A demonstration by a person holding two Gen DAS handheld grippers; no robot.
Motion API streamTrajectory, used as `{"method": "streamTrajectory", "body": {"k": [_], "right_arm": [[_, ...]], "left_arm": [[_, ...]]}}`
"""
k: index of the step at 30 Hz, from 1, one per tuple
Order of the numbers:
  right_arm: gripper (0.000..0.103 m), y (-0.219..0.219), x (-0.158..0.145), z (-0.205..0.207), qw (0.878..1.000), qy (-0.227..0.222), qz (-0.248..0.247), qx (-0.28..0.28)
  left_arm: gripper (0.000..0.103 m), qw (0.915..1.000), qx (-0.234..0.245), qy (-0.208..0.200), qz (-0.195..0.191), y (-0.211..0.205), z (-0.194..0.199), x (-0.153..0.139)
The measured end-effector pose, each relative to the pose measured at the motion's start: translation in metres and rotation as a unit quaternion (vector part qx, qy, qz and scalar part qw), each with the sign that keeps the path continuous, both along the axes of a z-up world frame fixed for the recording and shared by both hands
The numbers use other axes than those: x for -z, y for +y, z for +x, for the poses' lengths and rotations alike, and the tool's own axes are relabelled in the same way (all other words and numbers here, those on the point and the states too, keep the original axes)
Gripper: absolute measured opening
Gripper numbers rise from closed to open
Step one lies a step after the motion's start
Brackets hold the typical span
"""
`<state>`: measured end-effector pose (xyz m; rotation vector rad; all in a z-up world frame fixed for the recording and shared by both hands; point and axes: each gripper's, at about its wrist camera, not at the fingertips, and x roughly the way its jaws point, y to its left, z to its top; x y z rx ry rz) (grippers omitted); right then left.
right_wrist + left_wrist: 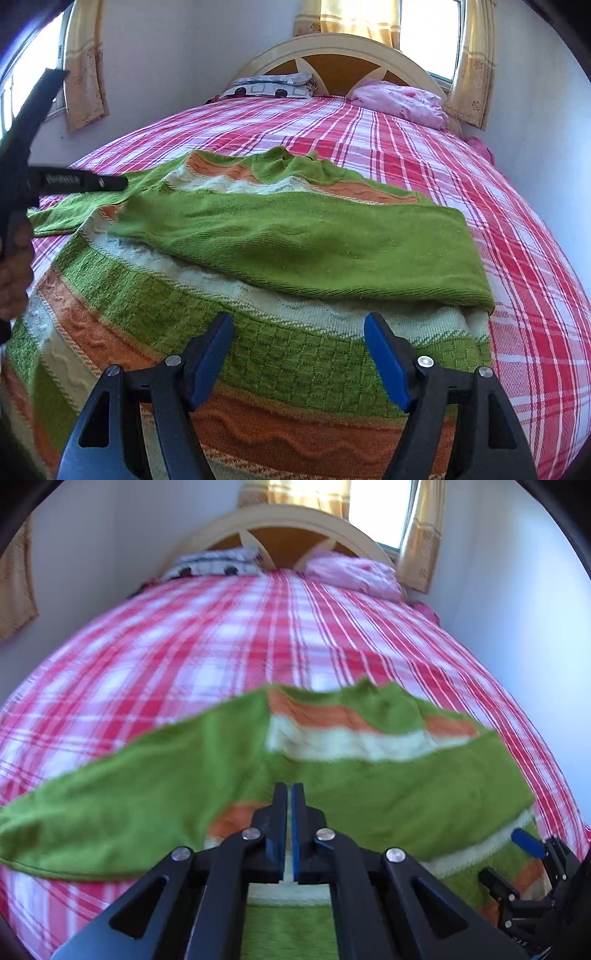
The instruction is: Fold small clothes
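Right gripper jaws wide, nothing between, over sweater hem. Left gripper jaws together; whether they pinch knit, can't tell. One green-orange-cream knit sweater flat on red plaid bedspread, sleeve folded across. Beyond: two pillows, patterned and pink, one headboard, curtained windows, white walls.

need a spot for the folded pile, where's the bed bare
Bare plaid sheet lies between the green sweater and the pillows, and along the sweater's right. The near end is crowded: sweater plus both grippers.
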<state>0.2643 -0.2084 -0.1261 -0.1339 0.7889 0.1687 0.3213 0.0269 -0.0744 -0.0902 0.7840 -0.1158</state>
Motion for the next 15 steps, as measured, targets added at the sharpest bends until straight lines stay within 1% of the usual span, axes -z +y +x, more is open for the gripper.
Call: {"method": "streamTrajectory", "body": {"k": [3, 4, 5, 6, 7, 8, 9, 11, 12, 13, 15], "right_arm": [[0.074, 0.001, 0.0, -0.001, 1.0, -0.003, -0.003, 0.001], [0.074, 0.001, 0.0, -0.001, 1.0, -0.002, -0.005, 0.002], [0.074, 0.002, 0.001, 0.0, 1.0, -0.001, -0.008, 0.002], [0.074, 0.003, 0.001, -0.001, 1.0, -0.001, -0.01, 0.002], [0.074, 0.004, 0.001, -0.001, 1.0, -0.002, -0.013, 0.002], [0.074, 0.005, 0.001, -0.002, 1.0, -0.004, -0.016, 0.001], [0.074, 0.005, 0.001, -0.002, 1.0, -0.005, -0.017, 0.001], [0.074, 0.006, 0.0, -0.002, 1.0, -0.006, -0.019, 0.001], [0.074, 0.005, 0.0, -0.003, 1.0, -0.007, -0.02, 0.002], [0.074, 0.005, 0.0, -0.003, 1.0, -0.008, -0.02, 0.002], [0.074, 0.005, 0.001, -0.003, 1.0, -0.007, -0.02, 0.002]], "left_arm": [[0.002, 1.0, -0.001, 0.0, -0.008, 0.012, 0.004, -0.002], [0.004, 1.0, -0.001, 0.005, -0.005, 0.012, 0.005, 0.001], [0.008, 0.9998, 0.005, 0.019, -0.004, 0.01, 0.008, 0.007], [0.023, 0.9994, 0.01, 0.032, -0.006, 0.007, 0.009, 0.012], [0.052, 0.9986, 0.014, 0.051, -0.008, 0.003, 0.012, 0.019], [0.066, 0.9979, 0.015, 0.062, -0.012, 0.0, 0.014, 0.025], [0.076, 0.9981, 0.017, 0.057, -0.017, -0.003, 0.012, 0.029], [0.076, 0.9978, 0.028, 0.059, -0.013, -0.013, 0.013, 0.036], [0.074, 0.9974, 0.032, 0.064, -0.009, -0.018, 0.015, 0.04], [0.067, 0.9973, 0.034, 0.065, -0.008, -0.022, 0.017, 0.043], [0.063, 0.9964, 0.039, 0.074, -0.005, -0.029, 0.022, 0.05]]}}
